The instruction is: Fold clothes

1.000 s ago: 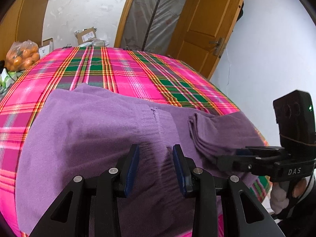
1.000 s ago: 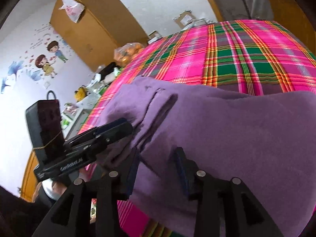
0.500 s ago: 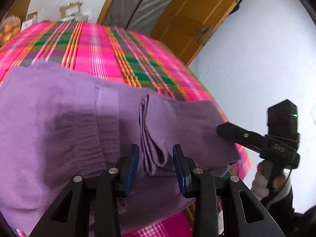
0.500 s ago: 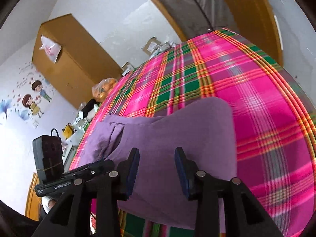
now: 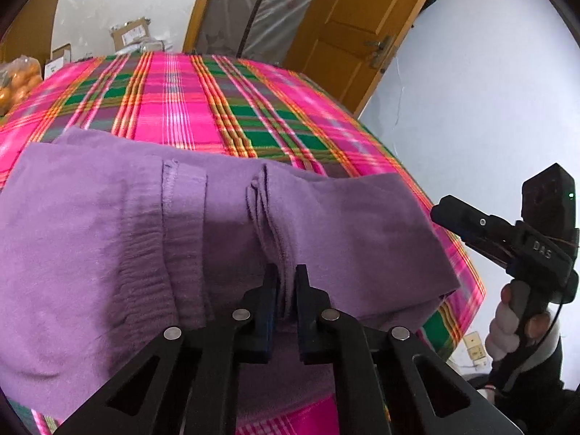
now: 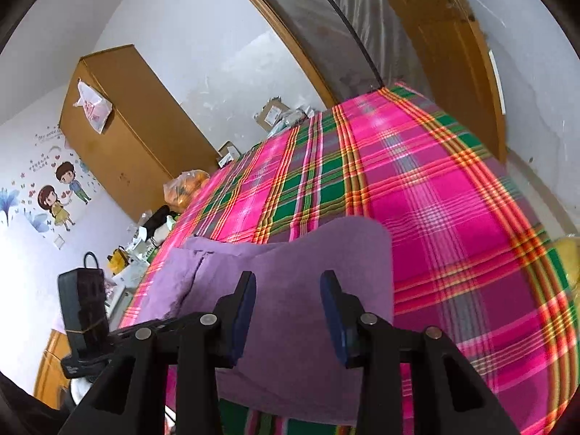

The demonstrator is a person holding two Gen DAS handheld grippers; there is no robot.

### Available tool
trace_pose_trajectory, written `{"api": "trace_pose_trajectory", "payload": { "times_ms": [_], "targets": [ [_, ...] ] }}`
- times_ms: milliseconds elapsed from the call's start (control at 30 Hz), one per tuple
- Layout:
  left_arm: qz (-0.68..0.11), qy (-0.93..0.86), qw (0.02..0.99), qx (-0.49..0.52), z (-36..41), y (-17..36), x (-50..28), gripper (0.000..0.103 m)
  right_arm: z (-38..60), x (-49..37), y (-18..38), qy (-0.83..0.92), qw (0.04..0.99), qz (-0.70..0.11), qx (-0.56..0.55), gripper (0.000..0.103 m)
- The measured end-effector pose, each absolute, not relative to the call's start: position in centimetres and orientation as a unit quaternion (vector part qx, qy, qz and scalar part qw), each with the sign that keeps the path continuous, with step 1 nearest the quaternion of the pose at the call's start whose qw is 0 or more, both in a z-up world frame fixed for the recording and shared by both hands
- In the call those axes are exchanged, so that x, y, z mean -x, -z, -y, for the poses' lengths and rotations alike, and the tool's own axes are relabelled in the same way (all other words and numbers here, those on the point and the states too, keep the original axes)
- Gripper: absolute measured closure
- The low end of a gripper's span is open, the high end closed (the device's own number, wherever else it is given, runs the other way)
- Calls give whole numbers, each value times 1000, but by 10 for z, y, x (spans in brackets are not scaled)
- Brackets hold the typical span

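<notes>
Plaid bedspread [image 5: 174, 116] beneath purple garment [image 5: 90, 235]

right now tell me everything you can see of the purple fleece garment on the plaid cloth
The purple fleece garment looks soft and matte, with a ribbed elastic band and a stitched seam on its left part. It lies partly folded across the near edge of the pink and green plaid cloth, layered edges bunched at its middle. The left gripper is shut on those layers; the right gripper hangs open above its right part.

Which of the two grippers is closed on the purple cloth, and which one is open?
The left gripper is closed, pinching a raised fold of the purple garment. The right gripper is open, jaws wide apart above the cloth.
</notes>
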State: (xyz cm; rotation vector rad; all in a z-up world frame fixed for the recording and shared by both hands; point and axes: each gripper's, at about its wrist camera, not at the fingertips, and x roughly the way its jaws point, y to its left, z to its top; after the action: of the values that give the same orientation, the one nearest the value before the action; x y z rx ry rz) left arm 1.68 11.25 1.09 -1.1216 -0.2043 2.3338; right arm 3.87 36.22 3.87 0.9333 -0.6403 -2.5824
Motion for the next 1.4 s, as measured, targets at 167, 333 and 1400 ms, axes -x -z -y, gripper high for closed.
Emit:
{"api": "trace_pose_trajectory", "payload": {
  "times_ms": [167,333,1400],
  "targets": [
    [84,-863,268,420,-106,-6,-18,95,-357,-38,-26,900,165,212,-345,76],
    [87,-865,275,410,-101,-13,-20,95,-371,-45,-30,904,155,234,-323,79],
    [86,-866,285,402,-83,-19,-32,93,-399,6,1,865,114,333,-358,101]
  ]
}}
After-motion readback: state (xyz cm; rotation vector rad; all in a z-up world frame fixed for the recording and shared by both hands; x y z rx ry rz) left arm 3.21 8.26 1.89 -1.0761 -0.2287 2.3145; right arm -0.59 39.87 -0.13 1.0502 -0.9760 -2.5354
